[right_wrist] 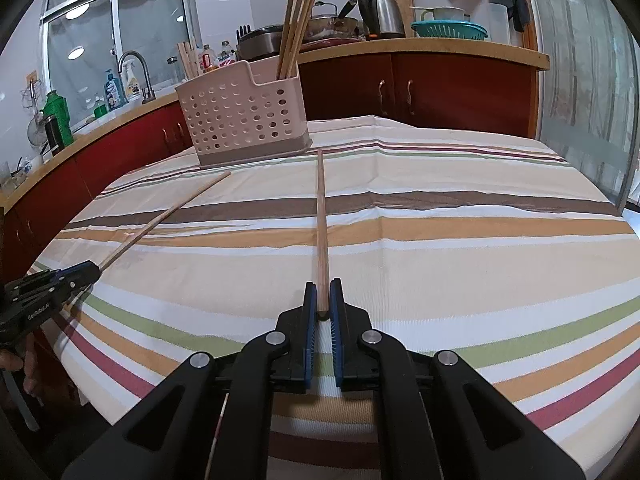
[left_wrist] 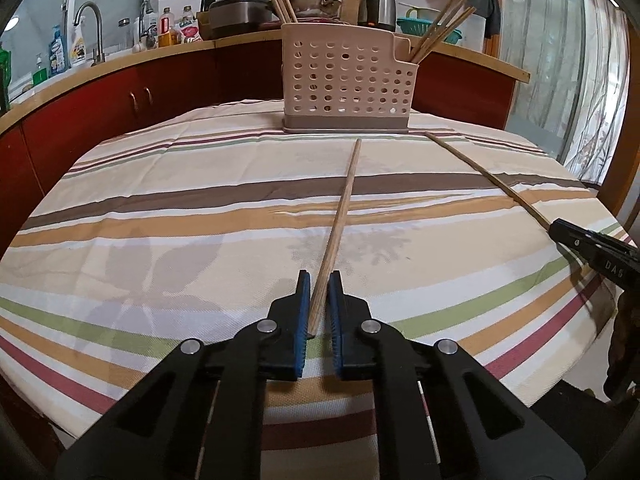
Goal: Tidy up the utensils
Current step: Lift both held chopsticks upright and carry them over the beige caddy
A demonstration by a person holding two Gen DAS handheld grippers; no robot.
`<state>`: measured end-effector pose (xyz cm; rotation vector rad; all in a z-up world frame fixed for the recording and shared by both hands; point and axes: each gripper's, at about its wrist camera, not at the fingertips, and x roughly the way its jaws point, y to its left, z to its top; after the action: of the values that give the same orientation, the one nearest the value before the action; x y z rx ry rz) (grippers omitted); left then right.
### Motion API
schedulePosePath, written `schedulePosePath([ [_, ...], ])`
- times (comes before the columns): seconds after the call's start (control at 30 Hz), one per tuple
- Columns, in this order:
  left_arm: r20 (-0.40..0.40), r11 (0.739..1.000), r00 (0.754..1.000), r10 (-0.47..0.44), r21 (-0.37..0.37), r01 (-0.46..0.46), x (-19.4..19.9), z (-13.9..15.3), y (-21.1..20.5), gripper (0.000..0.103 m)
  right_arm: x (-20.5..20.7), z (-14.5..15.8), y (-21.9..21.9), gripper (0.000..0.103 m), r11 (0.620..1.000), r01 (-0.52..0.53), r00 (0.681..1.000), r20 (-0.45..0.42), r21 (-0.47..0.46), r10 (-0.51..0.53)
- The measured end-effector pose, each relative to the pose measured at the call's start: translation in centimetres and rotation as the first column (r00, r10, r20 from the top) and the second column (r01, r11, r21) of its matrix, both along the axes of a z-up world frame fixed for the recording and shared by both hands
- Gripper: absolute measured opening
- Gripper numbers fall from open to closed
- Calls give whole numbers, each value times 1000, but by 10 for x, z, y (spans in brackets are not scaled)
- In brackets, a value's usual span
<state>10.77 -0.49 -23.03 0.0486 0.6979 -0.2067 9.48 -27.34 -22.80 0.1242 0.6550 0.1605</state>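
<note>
Both my jaws are clenched on near ends: left gripper (left_wrist: 319, 300) on one chopstick (left_wrist: 340, 220), right gripper (right_wrist: 323, 302) on another chopstick (right_wrist: 322, 220). Tips point toward the holder (left_wrist: 346, 88) across the counter (left_wrist: 160, 220). Light, stiff, slick wood; end grip suits.

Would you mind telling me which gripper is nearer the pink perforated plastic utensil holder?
Neither clearly. The left gripper and right gripper both sit back from the holder, each shut on a chopstick.
</note>
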Motion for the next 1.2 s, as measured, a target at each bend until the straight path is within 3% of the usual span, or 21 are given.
schedulePosePath([
  [0.13,14,1000,1000,7,-7,-7,-4,5,2,8,-5,6,0,7,1000,4,1000,14,8,-4],
  [0.3,70,999,997,30,-29,-28,-11,24,9,6,-17,35,1,7,1000,4,995,101,-17,-2],
  [0.53,185,997,981,58,-60,-47,-27,71,21,6,-32,87,4,7,999,-3,970,243,-41,13],
  [0.73,275,996,959,66,-76,-47,-38,118,28,6,-36,122,2,7,1000,-14,950,313,-21,20],
  [0.9,293,995,954,65,-87,-41,-37,146,31,6,-31,143,2,7,999,-30,940,339,-14,33],
  [1.2,286,996,956,56,-82,-34,-8,161,30,6,-1,159,5,7,999,-53,942,332,8,48],
])
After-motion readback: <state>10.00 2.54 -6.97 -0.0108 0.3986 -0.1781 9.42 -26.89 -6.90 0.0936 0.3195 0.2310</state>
